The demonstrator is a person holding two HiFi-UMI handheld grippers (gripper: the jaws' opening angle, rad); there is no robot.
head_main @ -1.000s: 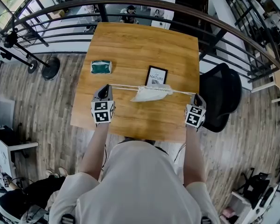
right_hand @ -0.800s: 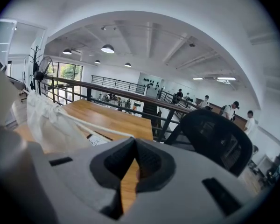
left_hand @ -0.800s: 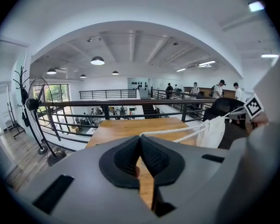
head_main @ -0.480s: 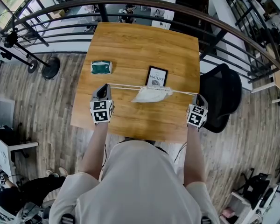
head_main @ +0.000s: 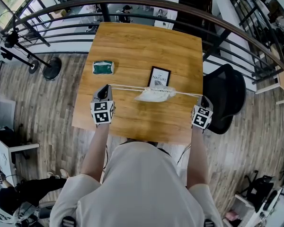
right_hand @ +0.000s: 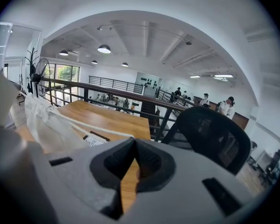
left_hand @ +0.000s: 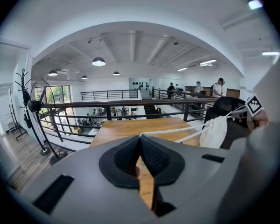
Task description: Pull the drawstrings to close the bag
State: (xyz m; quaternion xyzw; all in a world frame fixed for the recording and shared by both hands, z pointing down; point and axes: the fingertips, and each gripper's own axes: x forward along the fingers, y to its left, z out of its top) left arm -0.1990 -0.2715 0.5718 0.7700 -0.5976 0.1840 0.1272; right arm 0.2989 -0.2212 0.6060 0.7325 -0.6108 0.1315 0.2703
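A white drawstring bag hangs just above the wooden table, its mouth gathered. White drawstrings run taut from the bag out to both sides. My left gripper is shut on the left string ends. In the left gripper view the drawstrings leave the closed left gripper toward the bag. My right gripper is shut on the right string ends, past the table's right edge. In the right gripper view the strings run from the right gripper to the bag.
A green and white packet lies at the table's left. A black-framed card lies just behind the bag. A black office chair stands right of the table, close to my right gripper. A dark railing curves behind the table.
My right gripper has edged slightly to the right and the strings have stayed taut. The left gripper has kept still.
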